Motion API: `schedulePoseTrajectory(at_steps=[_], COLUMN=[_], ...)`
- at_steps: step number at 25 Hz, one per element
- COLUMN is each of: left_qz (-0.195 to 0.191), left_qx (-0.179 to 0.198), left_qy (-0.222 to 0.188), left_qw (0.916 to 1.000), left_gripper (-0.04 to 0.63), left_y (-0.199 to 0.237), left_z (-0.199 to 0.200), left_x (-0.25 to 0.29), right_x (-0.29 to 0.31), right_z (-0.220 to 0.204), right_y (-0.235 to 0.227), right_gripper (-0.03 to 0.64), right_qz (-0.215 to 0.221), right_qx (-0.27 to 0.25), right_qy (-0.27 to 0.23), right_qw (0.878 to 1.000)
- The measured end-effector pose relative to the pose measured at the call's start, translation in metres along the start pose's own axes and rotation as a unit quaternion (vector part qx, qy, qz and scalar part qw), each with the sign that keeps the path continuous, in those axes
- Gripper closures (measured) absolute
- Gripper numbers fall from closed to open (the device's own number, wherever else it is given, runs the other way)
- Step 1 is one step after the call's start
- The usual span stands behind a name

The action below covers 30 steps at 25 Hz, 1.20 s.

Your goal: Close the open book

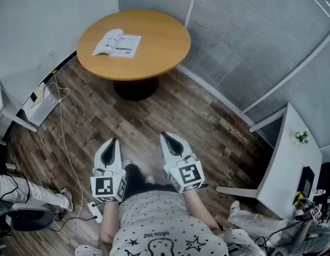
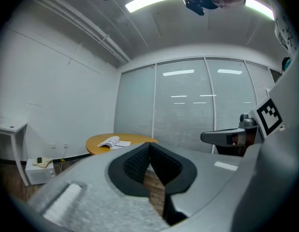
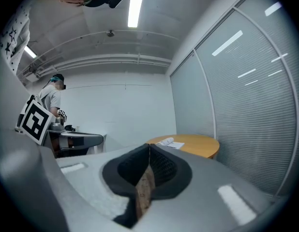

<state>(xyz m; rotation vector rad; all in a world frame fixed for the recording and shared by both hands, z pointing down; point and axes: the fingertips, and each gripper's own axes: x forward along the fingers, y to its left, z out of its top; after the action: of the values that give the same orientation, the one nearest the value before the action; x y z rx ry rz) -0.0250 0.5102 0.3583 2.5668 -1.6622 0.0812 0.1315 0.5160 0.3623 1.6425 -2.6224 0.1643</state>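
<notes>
Pre-approach: book (image 1: pixel 117 43) open, both claws shut & empty.

Book lies pages-up nr the left edge of the round tabletop (image 1: pixel 154 68), well apart from L gripper (image 1: pixel 114 142) and R gripper (image 1: pixel 165 136), both held level by the person's body over the floor; each gripper view shows jaws together w/ nothing btwn. Step in hand, as I judge it: get to the table. To do it well: come square to the book, pin one half w/ one shut tip, slip the other under the opposite cover's outer edge, fold over spine slowly so loose pages don't crease.
</notes>
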Motion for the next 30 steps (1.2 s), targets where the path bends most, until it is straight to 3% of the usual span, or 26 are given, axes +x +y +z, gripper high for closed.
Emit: schedulePoseTrajectory(at_steps=[5,12,30], left_qz=[-0.041,-0.070,-0.068], left_qx=[-0.025,-0.003,-0.012], left_qy=[-0.001,0.009,0.020], left_qw=[0.9988,0.9975,0.9974], left_gripper=[0.584,0.584,0.586], left_y=[-0.007,-0.003,0.136], left_z=[0.008,0.003,0.030], left_x=[0.021,0.042,0.149], right_x=[0.004,0.029,0.191], right_z=[0.017,0.017,0.021], right_y=[-0.008,-0.019,-0.021], right_gripper=[0.600,0.614,0.614], right_qz=[-0.012,-0.015,-0.036], right_qx=[-0.004,0.017,0.037], right_qy=[-0.023,-0.024,0.040], right_qw=[1.000,0.999,0.998])
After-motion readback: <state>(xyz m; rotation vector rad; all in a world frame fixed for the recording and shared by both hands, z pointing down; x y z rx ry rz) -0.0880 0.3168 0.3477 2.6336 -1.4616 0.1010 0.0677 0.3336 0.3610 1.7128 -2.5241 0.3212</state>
